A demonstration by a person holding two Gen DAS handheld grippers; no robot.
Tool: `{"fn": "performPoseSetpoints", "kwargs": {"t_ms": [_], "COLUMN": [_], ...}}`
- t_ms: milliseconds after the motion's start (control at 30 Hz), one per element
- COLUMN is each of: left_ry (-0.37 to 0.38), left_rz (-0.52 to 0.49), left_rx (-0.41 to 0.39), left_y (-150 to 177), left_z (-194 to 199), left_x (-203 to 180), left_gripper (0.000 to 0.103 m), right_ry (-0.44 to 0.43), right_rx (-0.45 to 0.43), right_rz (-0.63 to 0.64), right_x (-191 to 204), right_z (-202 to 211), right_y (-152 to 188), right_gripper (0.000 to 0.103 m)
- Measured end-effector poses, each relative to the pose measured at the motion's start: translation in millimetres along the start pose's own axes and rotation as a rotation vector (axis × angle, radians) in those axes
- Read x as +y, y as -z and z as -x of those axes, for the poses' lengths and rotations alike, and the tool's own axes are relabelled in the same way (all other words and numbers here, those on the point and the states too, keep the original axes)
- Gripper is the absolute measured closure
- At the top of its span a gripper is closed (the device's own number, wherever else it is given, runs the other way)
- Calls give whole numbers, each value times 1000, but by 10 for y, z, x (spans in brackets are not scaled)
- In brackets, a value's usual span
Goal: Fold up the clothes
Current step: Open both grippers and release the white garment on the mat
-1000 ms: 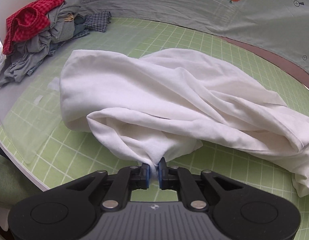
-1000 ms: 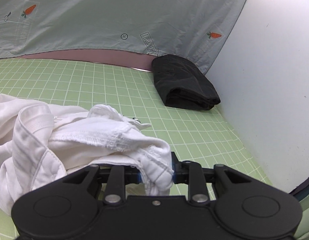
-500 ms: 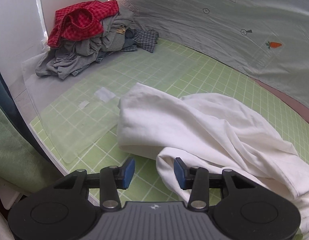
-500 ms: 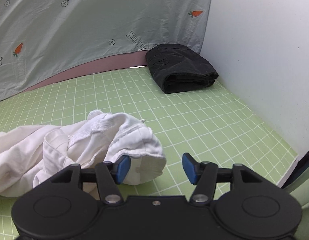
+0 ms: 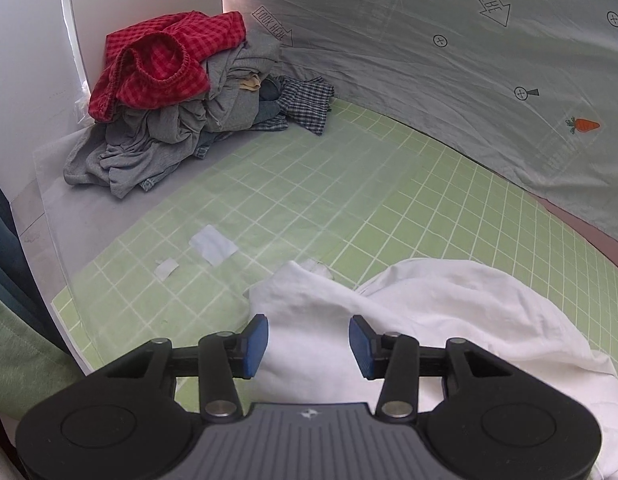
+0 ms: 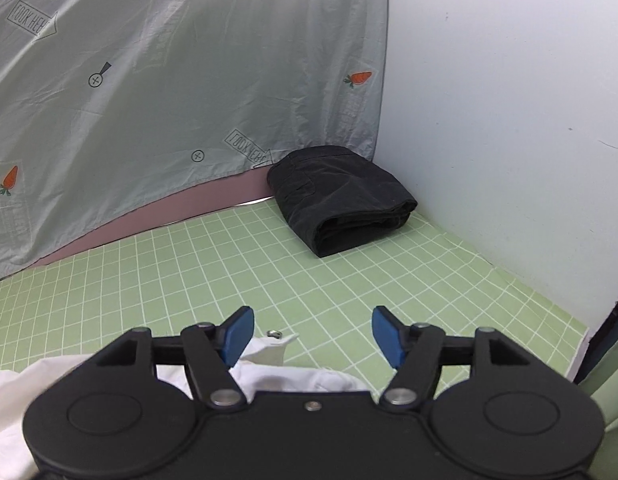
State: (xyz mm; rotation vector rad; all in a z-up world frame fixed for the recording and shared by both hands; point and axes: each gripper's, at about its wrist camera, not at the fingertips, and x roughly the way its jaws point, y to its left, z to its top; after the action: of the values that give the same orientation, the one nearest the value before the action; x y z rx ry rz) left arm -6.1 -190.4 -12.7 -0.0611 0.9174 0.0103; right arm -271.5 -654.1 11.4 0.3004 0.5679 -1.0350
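A crumpled white garment lies on the green grid mat. My left gripper is open and empty, just above the garment's near left end, with white cloth showing between its blue pads. My right gripper is open and empty above the mat. The garment's other end shows under and left of its fingers, with a small metal button at the cloth edge. A folded black garment sits at the mat's far right corner.
A pile of unfolded clothes, red checked on top of grey and blue, lies at the far left corner. A grey carrot-print sheet hangs behind the mat. A white wall stands on the right. Two paper scraps lie on the mat.
Both grippers let go of the white garment and opened. They rose and pulled back, so the garment now lies lower in both views.
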Motion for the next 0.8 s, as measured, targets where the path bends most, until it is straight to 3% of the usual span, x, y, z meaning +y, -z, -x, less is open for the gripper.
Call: {"fn": "performPoseSetpoints", "kwargs": {"t_ms": [233,400,500,633,800], "left_ry": [-2,-3,-4,-17,-11], "left_rz": [-92,-155,-178,-204,-168], "left_rx": [4,82,127,181,214], "left_y": [-215,-51,127,395,475], "left_z": [-272,-499,-544,-571,-604], "left_x": [-221,-292,-268,-178,-50], "left_gripper": [52,51,51,51,50], "right_ry": [-40,-55,-31,-66,-61], "right_rx": [144,255,306,381,374], "right_rz": [60,98,116,18,23], "right_x": [518,828,764,531,480], "right_z": [-708,-1153,-1018,-702,-495], "right_y": [61,186,564,1050,1251], "right_gripper": [33,36,36,35,35]}}
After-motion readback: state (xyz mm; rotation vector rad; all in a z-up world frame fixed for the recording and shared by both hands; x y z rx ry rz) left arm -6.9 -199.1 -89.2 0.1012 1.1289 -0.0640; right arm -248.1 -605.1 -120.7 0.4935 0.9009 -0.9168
